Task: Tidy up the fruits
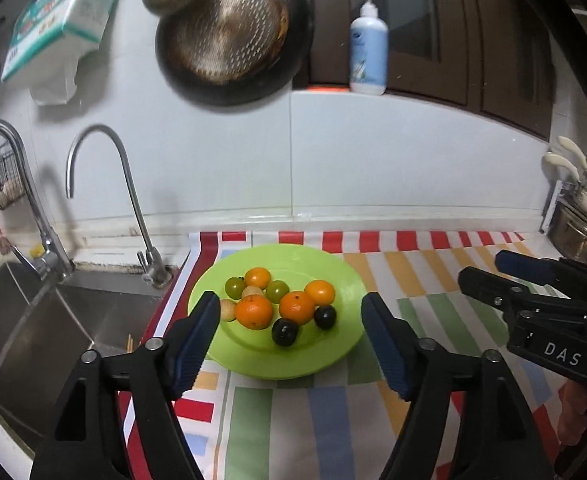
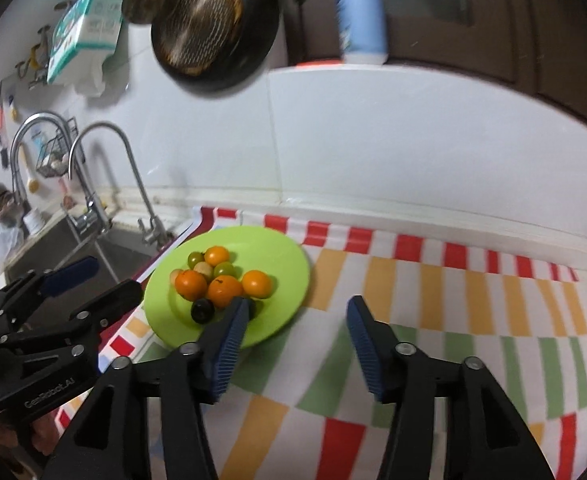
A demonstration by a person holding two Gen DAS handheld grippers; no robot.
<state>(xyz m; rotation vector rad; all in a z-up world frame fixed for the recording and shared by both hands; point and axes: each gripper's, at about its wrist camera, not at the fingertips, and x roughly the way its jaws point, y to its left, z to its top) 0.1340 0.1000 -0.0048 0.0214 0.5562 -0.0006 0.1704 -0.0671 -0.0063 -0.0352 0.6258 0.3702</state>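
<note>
Fruits sit heaped on the round lime-green plastic plate (image 1: 333,280) at the sink end of my striped, many-coloured tablecloth (image 1: 433,276): 4 orange mandarins (image 1: 254,312), 2 small green tomatoes (image 1: 235,287), 2 dark round plums (image 1: 284,332) and 2 pale beige fruits (image 1: 227,309) (one half hidden among the others). My left gripper (image 1: 289,320) hangs above the plate's near side, its blue-padded jaws spread wide with nothing between them. My right gripper (image 2: 297,326) hovers just right of the plate over the cloth, jaws parted and empty. The steel sink (image 1: 53,320) with 2 curved taps lies left of the cloth.
</note>
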